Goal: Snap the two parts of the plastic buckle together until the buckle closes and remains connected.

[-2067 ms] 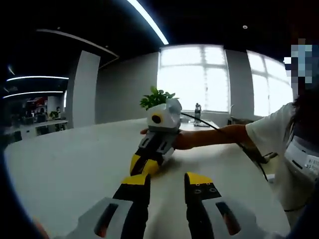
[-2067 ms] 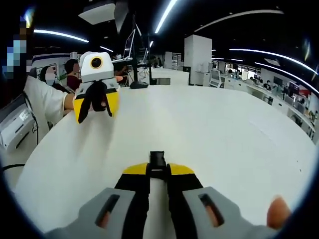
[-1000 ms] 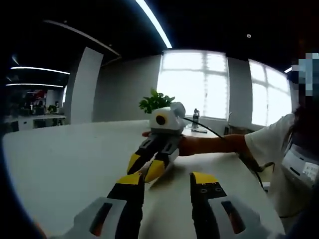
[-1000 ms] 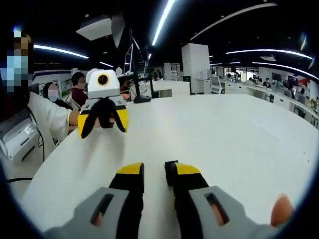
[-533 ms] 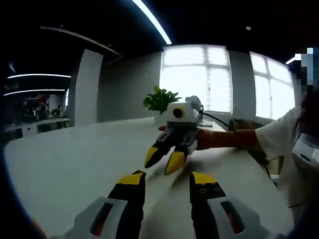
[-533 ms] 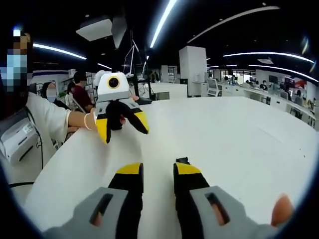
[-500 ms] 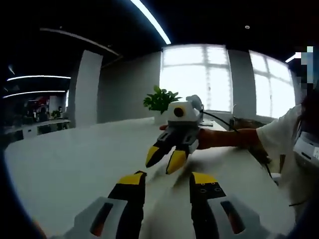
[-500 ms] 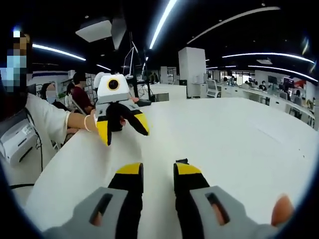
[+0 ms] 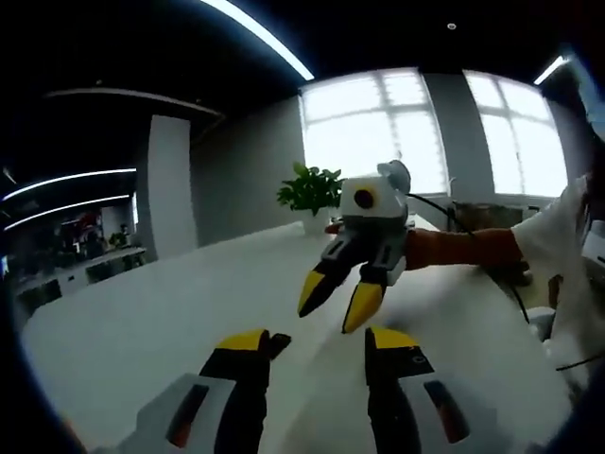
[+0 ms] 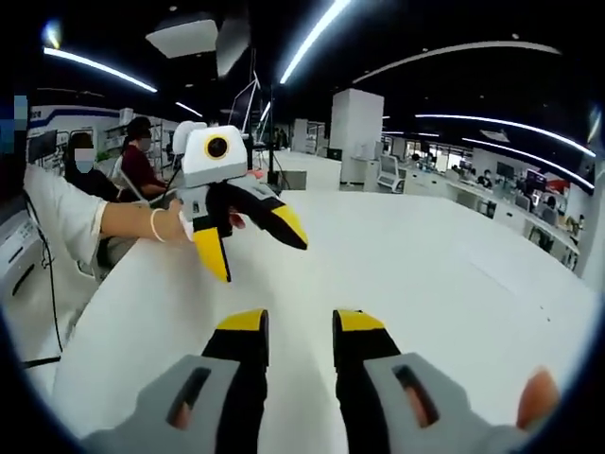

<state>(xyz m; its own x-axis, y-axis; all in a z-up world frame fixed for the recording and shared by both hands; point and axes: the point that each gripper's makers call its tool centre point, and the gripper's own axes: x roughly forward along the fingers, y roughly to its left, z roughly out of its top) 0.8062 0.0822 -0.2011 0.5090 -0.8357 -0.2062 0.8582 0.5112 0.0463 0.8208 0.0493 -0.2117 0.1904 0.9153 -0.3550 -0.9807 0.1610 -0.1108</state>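
Both grippers are empty with jaws spread apart, nothing clamped. The left gripper (image 9: 319, 340) sits low over the white table (image 9: 142, 331), and the right gripper (image 9: 334, 307) hangs above the table's middle, tips pointing down. There's a small dark piece (image 9: 277, 342) on the table, right by the left gripper's jaw tip. It could be the buckle, honestly too small to tell. A leafy plant (image 9: 310, 187) stands at the table's far edge.
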